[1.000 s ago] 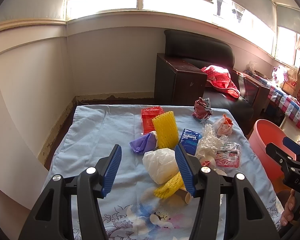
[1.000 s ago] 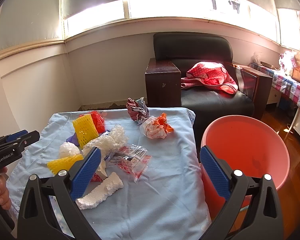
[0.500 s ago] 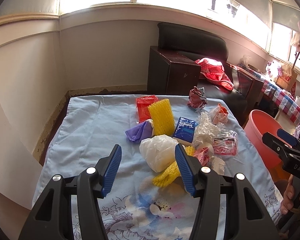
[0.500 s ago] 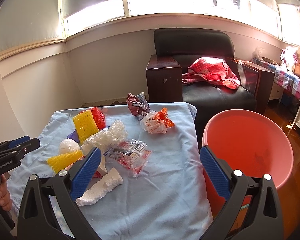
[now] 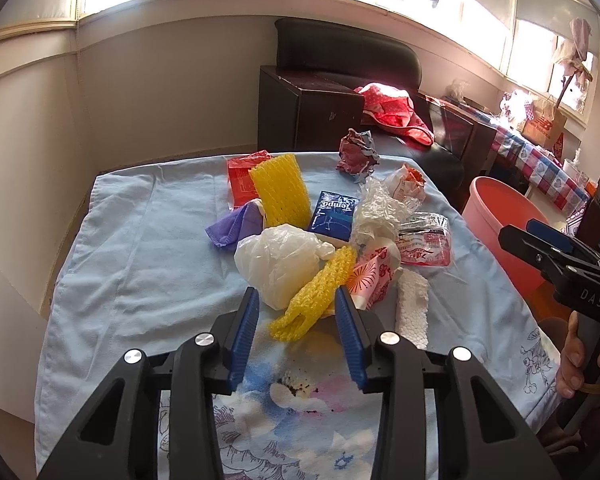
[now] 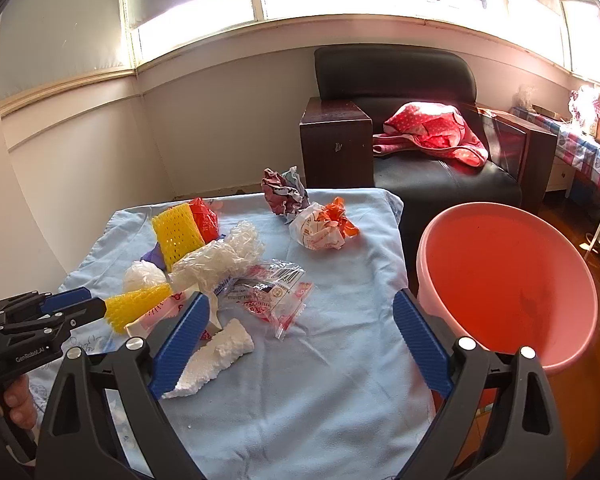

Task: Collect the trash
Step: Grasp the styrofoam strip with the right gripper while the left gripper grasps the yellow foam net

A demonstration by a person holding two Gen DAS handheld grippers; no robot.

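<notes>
A pile of trash lies on a table under a light blue cloth (image 5: 140, 264). My left gripper (image 5: 296, 312) is open, its jaws on either side of the near end of a yellow foam net (image 5: 316, 296), not closed on it. Behind the net is a white plastic bag (image 5: 280, 256). The net also shows in the right wrist view (image 6: 136, 304), next to the left gripper (image 6: 96, 308). My right gripper (image 6: 300, 328) is open and empty, held above the cloth near a white foam piece (image 6: 216, 356). A pink bucket (image 6: 508, 280) stands right of the table.
More trash: an upright yellow net (image 5: 280, 192), a red packet (image 5: 240, 176), a purple cloth (image 5: 236, 224), a blue tissue pack (image 5: 334, 216), clear wrappers (image 6: 268, 292), crumpled paper (image 6: 284, 192) and an orange-white wrapper (image 6: 324, 228). A black armchair (image 6: 420, 120) stands behind the table.
My left gripper has moved forward and right to the near yellow foam net, and its jaws have narrowed around it. The right gripper has shifted only a little.
</notes>
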